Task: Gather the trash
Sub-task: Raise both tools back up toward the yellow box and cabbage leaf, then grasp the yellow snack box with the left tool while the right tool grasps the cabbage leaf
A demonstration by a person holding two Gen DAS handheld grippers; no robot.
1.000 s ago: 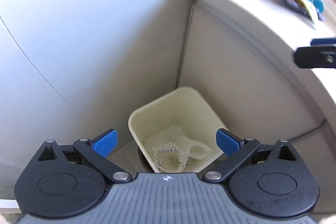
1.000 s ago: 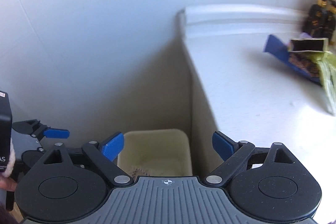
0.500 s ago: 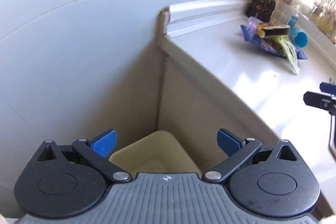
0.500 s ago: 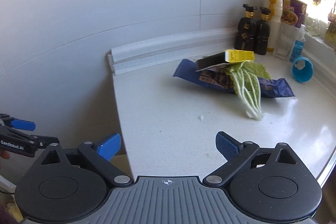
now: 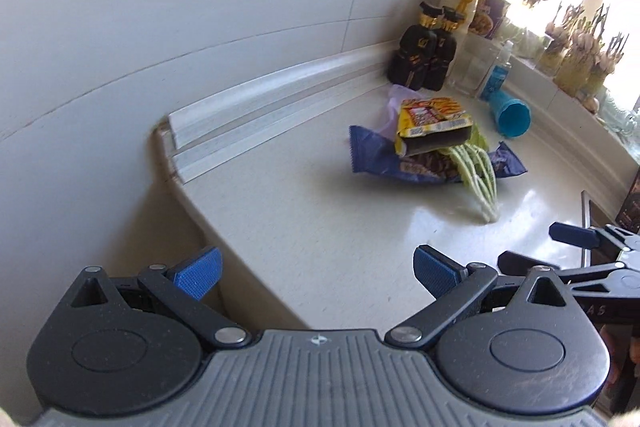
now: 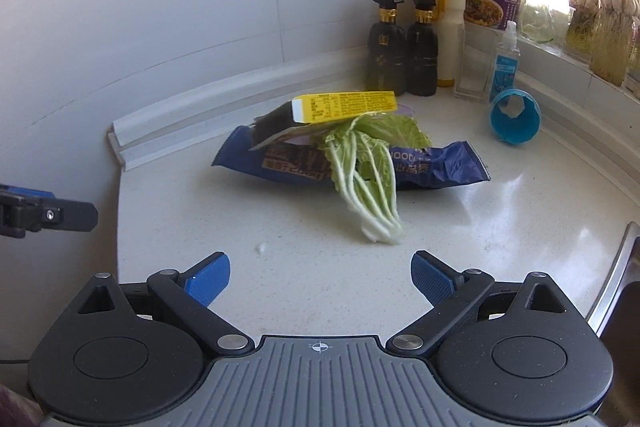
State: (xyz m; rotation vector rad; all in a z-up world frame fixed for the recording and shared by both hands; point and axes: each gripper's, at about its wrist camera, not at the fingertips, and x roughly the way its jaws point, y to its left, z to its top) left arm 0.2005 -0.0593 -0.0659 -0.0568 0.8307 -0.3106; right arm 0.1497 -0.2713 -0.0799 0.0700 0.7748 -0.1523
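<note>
Table (image 6: 500,227): glossy pale stone-look, smooth. Wall tiles (image 6: 160,7): glossy glazed. Noodle wrapper (image 6: 440,169): crinkled shiny blue plastic film. Yellow box (image 6: 344,105): printed cardboard. Fingers (image 6: 210,277): ribbed blue pads on matt black plastic. Sink rim (image 6: 616,279): brushed metal.

The yellow cardboard box (image 6: 344,105) and green cabbage leaf (image 6: 368,171) hide the middle of the blue crinkled snack wrapper (image 6: 436,169); the steel sink rim (image 6: 614,279) is cut off at the right edge.

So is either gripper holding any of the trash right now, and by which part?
Nothing is held. The left gripper and right gripper are both open and empty.
</note>
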